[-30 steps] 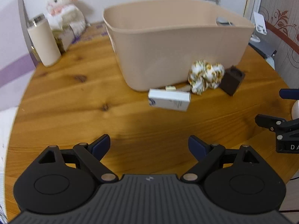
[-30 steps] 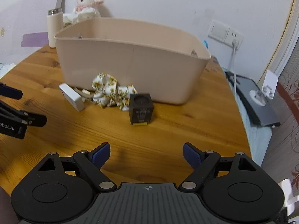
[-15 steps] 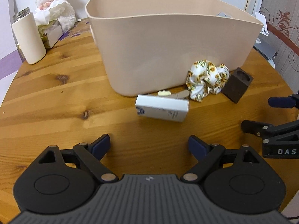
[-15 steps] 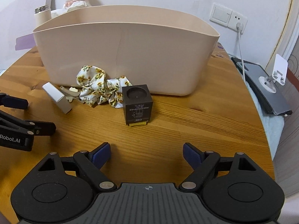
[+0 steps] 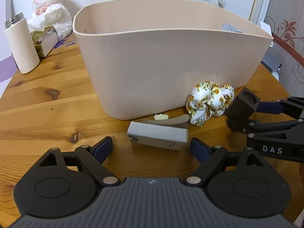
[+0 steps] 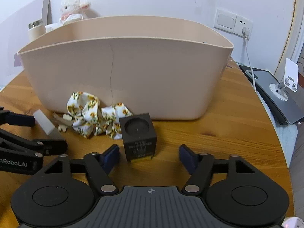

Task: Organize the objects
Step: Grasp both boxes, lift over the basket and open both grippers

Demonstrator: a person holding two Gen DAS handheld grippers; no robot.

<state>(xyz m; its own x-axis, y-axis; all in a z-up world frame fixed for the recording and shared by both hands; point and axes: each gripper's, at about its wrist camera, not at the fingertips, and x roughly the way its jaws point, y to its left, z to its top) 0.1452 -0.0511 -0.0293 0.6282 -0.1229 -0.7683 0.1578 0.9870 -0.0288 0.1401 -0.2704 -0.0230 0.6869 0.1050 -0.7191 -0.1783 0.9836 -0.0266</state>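
A beige plastic bin (image 5: 167,64) stands on the round wooden table (image 5: 47,102); it also shows in the right wrist view (image 6: 133,76). In front of it lie a white box (image 5: 157,135), a beige hair clip (image 5: 167,120), a floral scrunchie (image 5: 209,100) and a dark cube (image 5: 242,104). My left gripper (image 5: 151,148) is open, its fingers on either side of the near edge of the white box (image 6: 45,123). My right gripper (image 6: 149,155) is open around the near side of the dark cube (image 6: 139,134), beside the scrunchie (image 6: 95,117).
A cream tumbler (image 5: 21,43), a tissue box (image 5: 45,39) and a plush lamb (image 5: 51,13) stand at the table's back left. A wall socket with a cable (image 6: 245,32) and a phone stand (image 6: 285,79) on a grey device are at the right.
Both grippers have moved forward and lower toward the objects. The white box now sits between my left fingers and the dark cube between my right fingers.
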